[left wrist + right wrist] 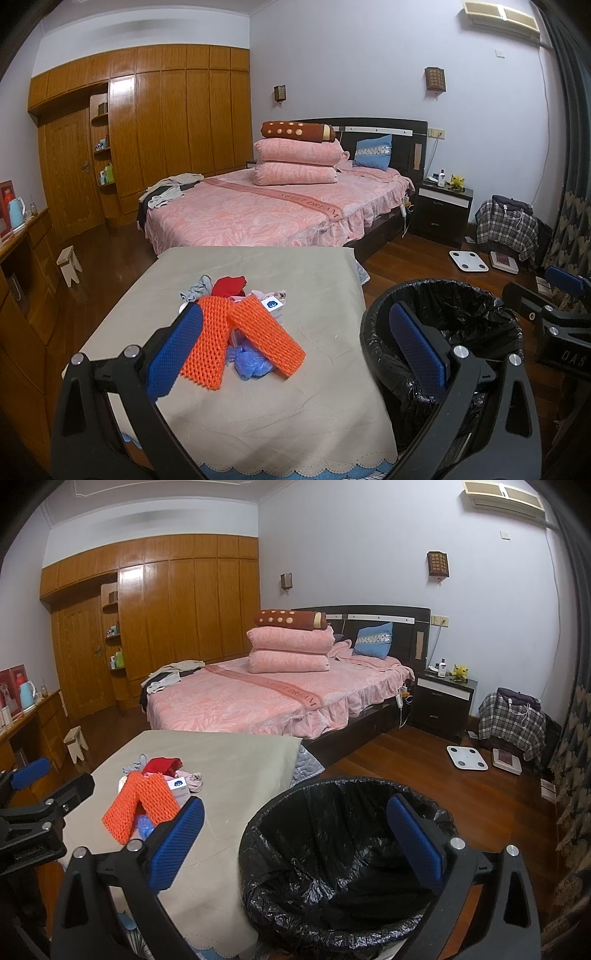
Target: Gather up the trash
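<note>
A pile of trash lies on the grey-clothed table (295,387): two orange foam nets (240,339), a blue plastic bag (251,363), a red scrap (229,285), a small white box (272,304) and pale rags. The pile also shows in the right wrist view (144,805). A bin with a black liner (461,325) stands right of the table, empty inside (343,867). My left gripper (295,343) is open and empty, above the table's near part, its left finger beside the nets. My right gripper (295,834) is open and empty above the bin.
A pink bed (266,210) with stacked quilts stands behind the table. A wooden wardrobe (166,125) lines the far wall. A nightstand (441,206), a white scale (468,261) and a plaid-covered bag (506,225) are at right. A small stool (70,264) stands at left.
</note>
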A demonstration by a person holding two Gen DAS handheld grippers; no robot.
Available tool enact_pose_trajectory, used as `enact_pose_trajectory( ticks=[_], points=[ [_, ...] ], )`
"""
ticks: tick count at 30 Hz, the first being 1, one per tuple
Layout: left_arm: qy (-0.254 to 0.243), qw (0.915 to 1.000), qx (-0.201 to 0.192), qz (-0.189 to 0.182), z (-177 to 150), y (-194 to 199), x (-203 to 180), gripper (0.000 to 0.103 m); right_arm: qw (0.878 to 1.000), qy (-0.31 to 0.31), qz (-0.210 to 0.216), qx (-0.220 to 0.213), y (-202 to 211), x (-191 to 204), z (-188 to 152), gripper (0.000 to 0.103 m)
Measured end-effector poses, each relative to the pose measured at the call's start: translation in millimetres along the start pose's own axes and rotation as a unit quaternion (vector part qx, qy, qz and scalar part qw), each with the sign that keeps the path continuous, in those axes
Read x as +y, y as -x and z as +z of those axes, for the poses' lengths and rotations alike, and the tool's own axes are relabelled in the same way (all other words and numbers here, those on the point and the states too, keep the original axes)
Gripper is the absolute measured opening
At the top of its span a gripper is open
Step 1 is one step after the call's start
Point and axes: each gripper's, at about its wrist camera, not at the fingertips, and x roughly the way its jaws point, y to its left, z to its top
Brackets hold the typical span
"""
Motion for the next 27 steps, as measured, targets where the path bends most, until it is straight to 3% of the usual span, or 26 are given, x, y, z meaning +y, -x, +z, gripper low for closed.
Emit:
enact_pose_trajectory(
  ticks=[27],
  points=[
    [0.001, 1.0, 0.002, 0.0, 0.0, -0.2, 0.4, 0.098, 1.0, -0.002, 0.002, 0.005, -9.9, -1.4, -5.2, 0.097]
  ],
)
